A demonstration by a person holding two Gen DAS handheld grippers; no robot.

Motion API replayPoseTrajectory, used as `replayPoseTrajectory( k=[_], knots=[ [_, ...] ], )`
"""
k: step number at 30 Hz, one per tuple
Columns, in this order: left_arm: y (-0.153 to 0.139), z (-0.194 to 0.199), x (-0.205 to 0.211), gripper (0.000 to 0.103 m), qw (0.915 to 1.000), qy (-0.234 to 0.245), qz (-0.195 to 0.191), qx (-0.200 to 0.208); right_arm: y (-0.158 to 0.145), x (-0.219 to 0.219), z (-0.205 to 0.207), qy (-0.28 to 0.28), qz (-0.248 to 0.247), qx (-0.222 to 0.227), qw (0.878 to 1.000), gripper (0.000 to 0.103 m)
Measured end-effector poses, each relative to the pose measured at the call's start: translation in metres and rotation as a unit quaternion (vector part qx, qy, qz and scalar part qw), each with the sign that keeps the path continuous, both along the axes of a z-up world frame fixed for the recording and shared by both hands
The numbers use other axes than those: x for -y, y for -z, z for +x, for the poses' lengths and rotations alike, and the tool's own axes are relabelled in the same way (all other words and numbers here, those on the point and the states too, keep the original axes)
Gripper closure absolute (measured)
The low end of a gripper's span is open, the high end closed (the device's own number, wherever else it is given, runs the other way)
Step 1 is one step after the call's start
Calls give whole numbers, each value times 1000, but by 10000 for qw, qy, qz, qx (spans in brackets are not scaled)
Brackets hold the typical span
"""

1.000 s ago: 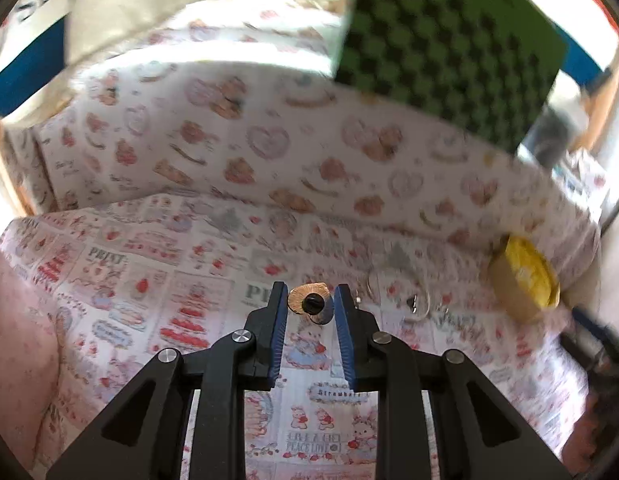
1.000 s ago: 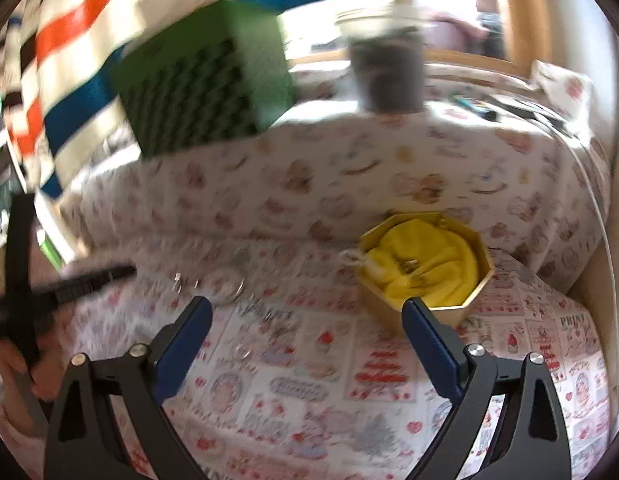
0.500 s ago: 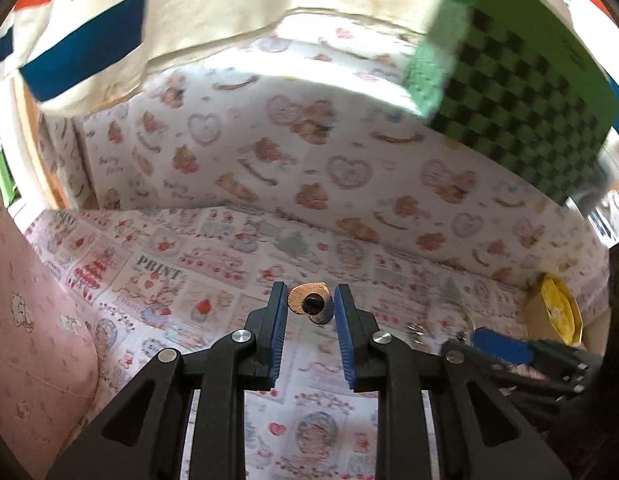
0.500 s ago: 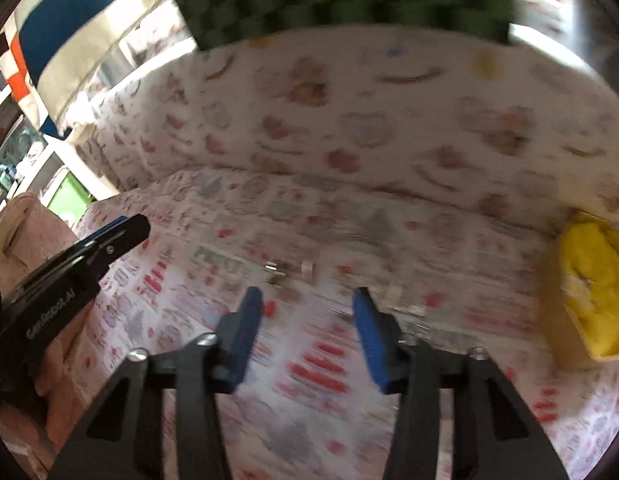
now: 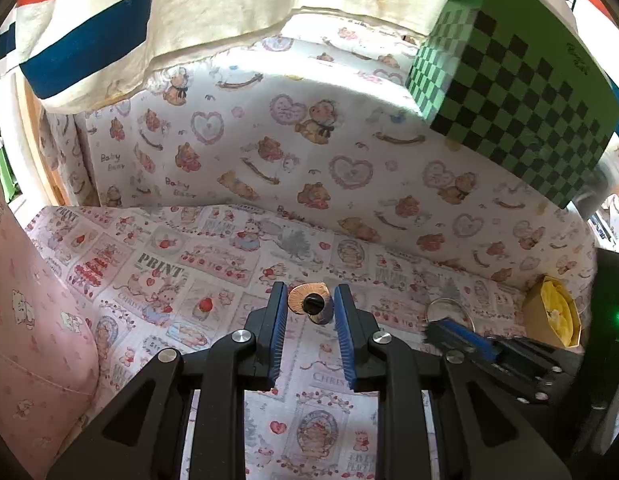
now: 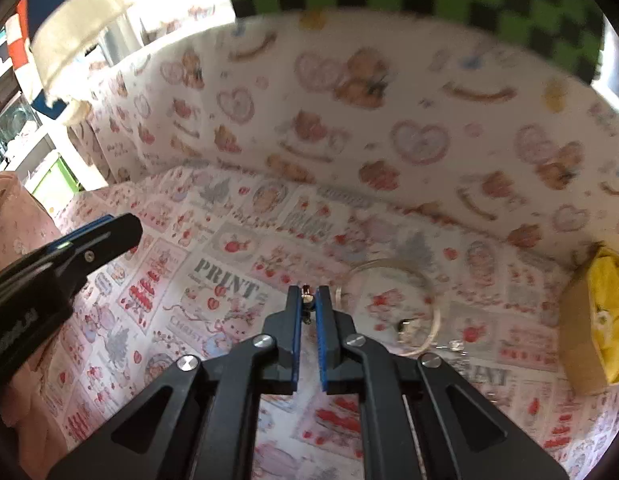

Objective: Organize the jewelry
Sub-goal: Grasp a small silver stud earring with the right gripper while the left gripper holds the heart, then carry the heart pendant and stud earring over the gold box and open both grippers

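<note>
My left gripper (image 5: 309,300) is shut on a small copper-coloured disc with a black knob (image 5: 298,299), held above the printed cloth (image 5: 213,264). My right gripper (image 6: 308,292) is shut on a tiny metal jewelry piece (image 6: 307,301) pinched at its blue fingertips, low over the cloth. A thin silver bangle (image 6: 389,266) lies just right of it, with small loose pieces (image 6: 405,326) inside its ring. The right gripper (image 5: 429,330) also shows in the left wrist view beside the bangle (image 5: 449,305). The left gripper (image 6: 69,248) appears at the left edge of the right wrist view.
A cardboard box with yellow lining (image 6: 601,312) stands at the right, also seen as the yellow-lined box (image 5: 553,316). A cloth-covered wall with bears and hearts (image 5: 309,152) rises behind. A green checkered box (image 5: 509,60) sits on top. A pink cushion (image 5: 29,340) borders the left.
My right gripper swept left from near the yellow box to the spot beside the bangle, and its jaws went from wide apart to shut on a tiny piece. The left gripper kept its hold.
</note>
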State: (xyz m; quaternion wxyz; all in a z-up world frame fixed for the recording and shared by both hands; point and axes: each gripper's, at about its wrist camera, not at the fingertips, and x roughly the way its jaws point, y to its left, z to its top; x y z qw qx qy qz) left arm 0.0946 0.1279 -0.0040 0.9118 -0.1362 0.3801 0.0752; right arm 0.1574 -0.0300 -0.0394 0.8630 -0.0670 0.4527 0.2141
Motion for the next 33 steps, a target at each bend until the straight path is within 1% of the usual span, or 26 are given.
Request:
replayPoseTrajectory(
  k=[6,8,10,12,14,15,17,19,23,27,29,31,33],
  knots=[
    [-5,-4,14,81,9997,184,121,112,-27,35,-25,-119,173,235,9995,97],
    [-5,-4,24,81,9993,261,213,142,-37,51,-39,-162,248,409,9987,97],
    [1,-1,40,81,9982,444,410,30,-47,68,-54,-179,371,638,9971,97],
    [8,2,53,81,9964,603,588,-66,-57,87,-73,-127,563,1062,9927,97],
    [12,4,62,81,9951,704,687,-119,-64,95,-89,-221,662,1401,9877,97],
    [13,4,65,81,9949,740,679,-114,-68,103,-100,-203,679,1673,9834,97],
    [13,3,68,81,9947,815,619,-80,-74,116,-111,-156,742,1983,9772,97],
    [10,0,71,81,9941,879,640,33,-80,131,-119,-88,866,2220,9712,97],
    [-4,-12,80,80,9904,844,989,465,-91,162,-116,152,1168,2422,9630,97],
    [-20,-25,86,81,9873,1070,802,860,-106,194,-112,415,1355,2651,9538,97],
    [-29,-29,95,81,9839,1176,822,1070,-109,206,-110,539,1407,2725,9503,97],
    [-36,-29,108,81,9812,1268,879,1160,-112,219,-107,627,1452,2754,9482,97],
    [-41,-24,123,81,9806,1368,803,1151,-111,231,-101,758,1448,2784,9465,97]
  ],
)
